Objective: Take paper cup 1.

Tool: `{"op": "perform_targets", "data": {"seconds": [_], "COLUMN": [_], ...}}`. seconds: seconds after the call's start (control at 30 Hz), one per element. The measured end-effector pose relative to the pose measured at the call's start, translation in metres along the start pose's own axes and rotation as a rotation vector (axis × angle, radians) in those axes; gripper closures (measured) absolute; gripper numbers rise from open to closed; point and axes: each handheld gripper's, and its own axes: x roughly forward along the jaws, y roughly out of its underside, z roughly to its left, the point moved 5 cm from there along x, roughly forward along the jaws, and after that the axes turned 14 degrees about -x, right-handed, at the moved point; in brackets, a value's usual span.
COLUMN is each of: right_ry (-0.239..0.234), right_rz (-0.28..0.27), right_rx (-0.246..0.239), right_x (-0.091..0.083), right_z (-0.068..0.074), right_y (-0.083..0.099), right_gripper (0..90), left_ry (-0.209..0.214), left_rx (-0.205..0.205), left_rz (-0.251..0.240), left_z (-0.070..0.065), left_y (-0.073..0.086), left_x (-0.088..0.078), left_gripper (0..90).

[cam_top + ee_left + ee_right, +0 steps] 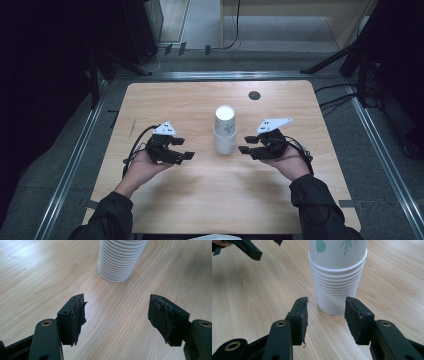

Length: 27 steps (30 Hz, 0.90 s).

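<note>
While upright, cup stack (225, 131) between left gripper (186, 148) and right gripper (246, 144)

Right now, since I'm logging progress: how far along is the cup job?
Done: nothing visible; the stack of paper cups stands together mid-table. In hand: the left gripper and right gripper flank it, jaws apart, both empty. Left: gripping and probably separating cups.

The high view looks steeply down on the whole light wooden table (165, 100) from its near side, while both gripper views look low and close from opposite sides at the same upside-down stack of white paper cups (225, 131) (119, 260) (337, 282).
</note>
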Motion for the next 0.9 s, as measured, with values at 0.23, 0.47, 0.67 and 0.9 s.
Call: {"op": "perform_targets", "data": {"seconds": [0.23, 0.47, 0.67, 0.9], "right_ry": [-0.039, -0.037, -0.033, -0.036], "right_rz": [0.027, 0.031, 0.045, 0.037], "right_rx": [-0.042, -0.019, -0.010, 0.005], "right_x": [0.004, 0.002, 0.003, 0.002], "right_z": [0.000, -0.005, -0.008, -0.010], "right_y": [0.004, 0.005, 0.006, 0.003], "right_gripper": [39.8, 38.7, 38.9, 37.6], "left_ry": [0.005, 0.000, 0.001, 0.032], "left_rx": [-0.024, -0.023, 0.002, 0.008], "left_rz": [-0.017, 0.000, 0.009, 0.006], "left_z": [0.006, 0.008, 0.006, -0.001], "left_y": [0.000, 0.001, 0.003, 0.002], "left_x": [-0.005, -0.003, -0.002, -0.001], "left_gripper": [30.1, 30.4, 29.9, 28.2]}}
